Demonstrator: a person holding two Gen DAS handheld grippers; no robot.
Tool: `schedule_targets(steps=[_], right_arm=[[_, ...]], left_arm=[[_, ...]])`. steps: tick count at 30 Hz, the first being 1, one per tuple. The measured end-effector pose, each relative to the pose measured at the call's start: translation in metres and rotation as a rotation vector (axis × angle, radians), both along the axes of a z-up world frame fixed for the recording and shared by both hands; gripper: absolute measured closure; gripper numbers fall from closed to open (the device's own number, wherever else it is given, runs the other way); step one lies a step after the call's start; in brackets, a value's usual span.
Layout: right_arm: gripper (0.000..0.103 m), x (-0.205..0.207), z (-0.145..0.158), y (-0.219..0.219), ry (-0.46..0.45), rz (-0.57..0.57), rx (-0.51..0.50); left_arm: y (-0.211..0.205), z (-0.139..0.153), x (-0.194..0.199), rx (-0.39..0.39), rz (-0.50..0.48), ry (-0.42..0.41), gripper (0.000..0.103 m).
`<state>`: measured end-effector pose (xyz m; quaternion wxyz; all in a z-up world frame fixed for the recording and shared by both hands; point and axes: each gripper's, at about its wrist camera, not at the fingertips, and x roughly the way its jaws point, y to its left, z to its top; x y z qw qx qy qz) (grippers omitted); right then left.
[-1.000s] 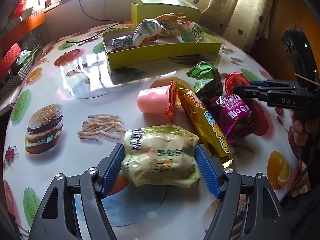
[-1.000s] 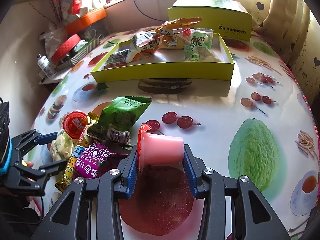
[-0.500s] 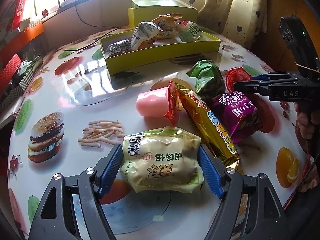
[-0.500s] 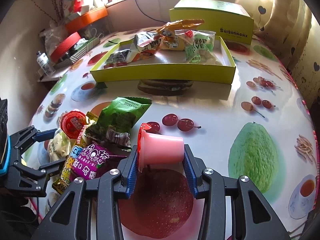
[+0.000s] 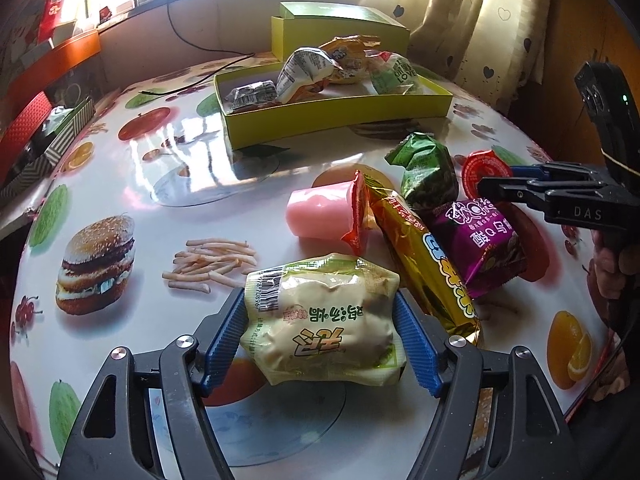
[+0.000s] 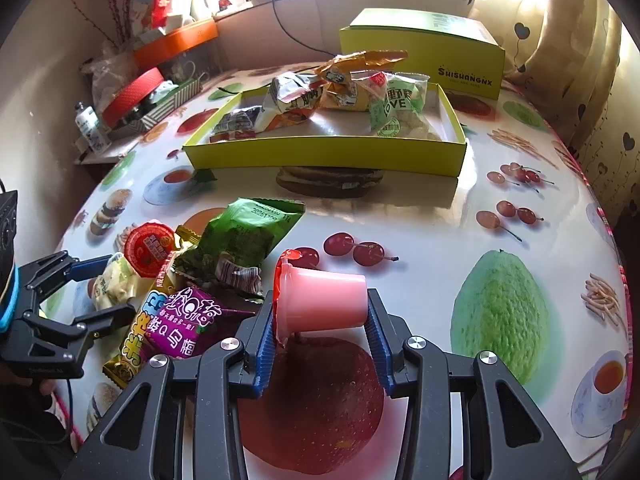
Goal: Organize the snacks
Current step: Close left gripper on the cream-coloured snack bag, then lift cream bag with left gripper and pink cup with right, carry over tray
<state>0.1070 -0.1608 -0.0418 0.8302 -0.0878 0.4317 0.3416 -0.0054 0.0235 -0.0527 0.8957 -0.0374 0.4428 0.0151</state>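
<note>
The left tongs (image 5: 320, 332) clamp a pale yellow puffy snack bag (image 5: 324, 324) near the desk's (image 5: 120, 168) front edge, and the right tongs (image 6: 320, 328) grip a pink plastic jelly cup (image 6: 322, 304) lying on its side just beside a heap of loose packets. Toward the desk's far edge, the shallow yellow-green cardboard tray (image 6: 328, 154) holds several crinkled snack packets (image 6: 340, 92) piled along its back wall, with a closed yellow-green box (image 6: 424, 56) behind it.
</note>
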Motion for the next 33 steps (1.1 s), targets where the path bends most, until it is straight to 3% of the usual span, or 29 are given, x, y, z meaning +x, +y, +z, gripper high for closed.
schedule_targets(steps=[22, 33], right_arm=[[0.063, -0.001, 0.024, -0.014, -0.056, -0.035, 0.066], [0.063, 0.005, 0.042, -0.017, -0.09, -0.06, 0.087]], left_arm=[[0.024, 0.03, 0.004, -0.1, 0.113, -0.112, 0.03], [0.021, 0.045, 0.025, -0.136, 0.087, -0.146, 0.03]])
